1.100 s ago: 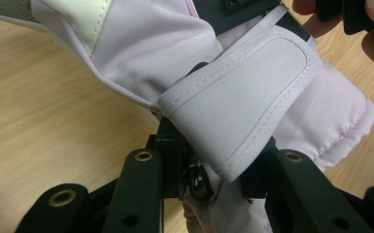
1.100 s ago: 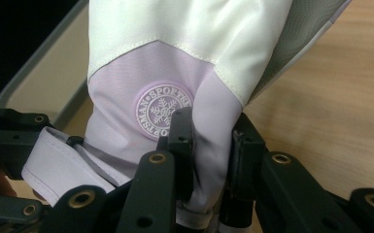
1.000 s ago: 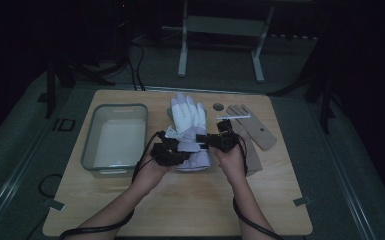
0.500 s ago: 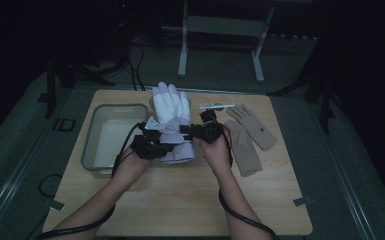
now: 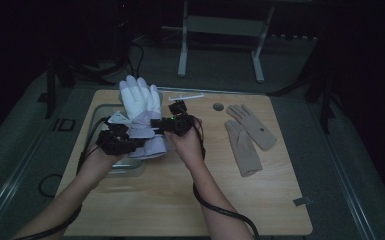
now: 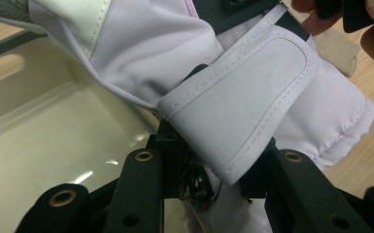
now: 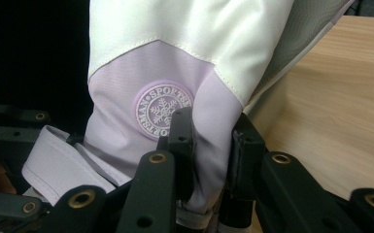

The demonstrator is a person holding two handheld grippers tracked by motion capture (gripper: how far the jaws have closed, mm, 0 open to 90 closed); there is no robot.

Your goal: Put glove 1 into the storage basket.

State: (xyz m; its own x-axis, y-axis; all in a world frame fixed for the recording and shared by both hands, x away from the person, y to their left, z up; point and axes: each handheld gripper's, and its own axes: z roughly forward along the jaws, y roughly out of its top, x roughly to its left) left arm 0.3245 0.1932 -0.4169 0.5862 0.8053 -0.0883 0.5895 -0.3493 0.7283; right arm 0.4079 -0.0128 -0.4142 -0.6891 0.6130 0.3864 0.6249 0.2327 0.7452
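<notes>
left tongs [image 5: 130, 142] gripping the ski glove [image 5: 142, 107] at its cuff strap; right tongs [image 5: 160, 123] pinching the cuff's other side. glove hanging off the surface [image 5: 180, 200], above the tray [image 5: 100, 112] edge. beige gloves [image 5: 250, 137] lying further right.

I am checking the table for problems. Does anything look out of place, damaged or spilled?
Nothing is spilled or torn. The white and lilac ski glove hangs between both grippers above the tray, its wrist strap flapping loose. The two beige gloves lie overlapped and askew.
</notes>
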